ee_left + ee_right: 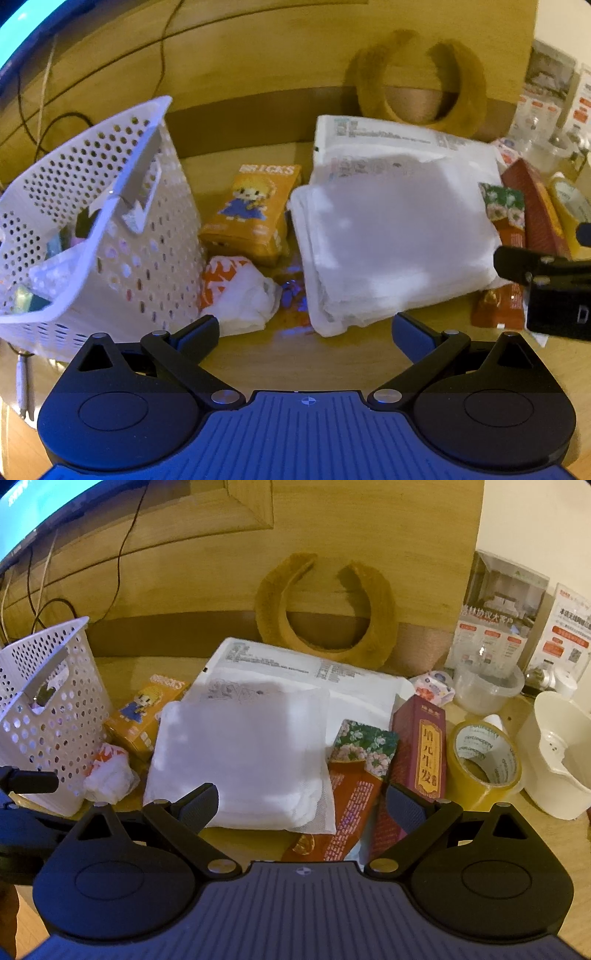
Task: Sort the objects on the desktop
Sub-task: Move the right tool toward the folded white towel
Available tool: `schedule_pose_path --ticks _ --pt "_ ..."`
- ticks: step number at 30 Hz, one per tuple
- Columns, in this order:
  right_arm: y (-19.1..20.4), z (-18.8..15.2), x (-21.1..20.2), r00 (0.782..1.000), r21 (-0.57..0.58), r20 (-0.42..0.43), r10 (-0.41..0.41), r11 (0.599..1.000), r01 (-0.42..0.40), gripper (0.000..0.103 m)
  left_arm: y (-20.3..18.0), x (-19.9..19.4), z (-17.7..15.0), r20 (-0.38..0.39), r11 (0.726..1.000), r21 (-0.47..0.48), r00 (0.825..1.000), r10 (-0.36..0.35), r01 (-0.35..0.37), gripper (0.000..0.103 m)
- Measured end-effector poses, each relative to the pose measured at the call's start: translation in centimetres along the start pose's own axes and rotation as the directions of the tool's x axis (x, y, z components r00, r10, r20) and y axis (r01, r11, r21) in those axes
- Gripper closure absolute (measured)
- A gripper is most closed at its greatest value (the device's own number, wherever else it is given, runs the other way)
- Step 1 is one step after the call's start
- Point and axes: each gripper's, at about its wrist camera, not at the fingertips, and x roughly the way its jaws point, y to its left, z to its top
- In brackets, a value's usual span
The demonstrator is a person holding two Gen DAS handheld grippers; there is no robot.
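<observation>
Lettering "BRICKS" legible on orange box (pixel 255 210) beside perforated white basket (pixel 110 236) (tilted); left tool (pixel 306 332) and right tool (pixel 301 805) both spread wide, empty.

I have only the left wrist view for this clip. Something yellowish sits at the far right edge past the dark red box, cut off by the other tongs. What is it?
Observer: A roll of yellow packing tape, lying on the desk right of the dark red box.
Operator: Anything further right?
Observer: Yes, a white plastic jug beside the tape.
Operator: Are the right tongs holding anything?
Observer: No. The right tongs are open above the near edge of the white folded cloth and an orange-red packet, gripping neither.
</observation>
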Motion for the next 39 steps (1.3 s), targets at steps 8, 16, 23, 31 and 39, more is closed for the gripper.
schedule_pose_path --ticks 8,16,23,31,39 --pt "-1.1 -1.0 1.7 0.998 0.007 -0.020 0.056 0.998 -0.056 0.005 -0.4 2.3 -2.0 -0.007 1.000 -0.007 1.000 -0.027 0.027 0.001" --pt "-3.0 -1.3 4.1 0.993 0.039 -0.037 0.109 0.993 -0.107 0.005 0.2 4.4 -2.3 -0.004 0.998 -0.059 0.999 -0.038 0.037 0.002" --pt "-4.0 -0.7 5.6 0.977 0.040 -0.001 0.215 0.976 -0.215 0.005 0.4 5.7 -1.9 0.016 0.994 -0.096 0.999 -0.051 0.052 0.002" --pt "-4.0 0.5 7.2 0.952 0.005 0.037 0.303 0.953 -0.303 0.005 0.2 7.0 -1.2 0.015 0.994 -0.094 0.998 -0.054 0.055 0.001" --pt "-4.2 0.8 8.6 0.937 0.039 0.025 0.349 0.936 -0.350 0.005 0.1 7.4 -1.0 0.048 0.986 -0.104 0.991 -0.123 0.127 0.001"
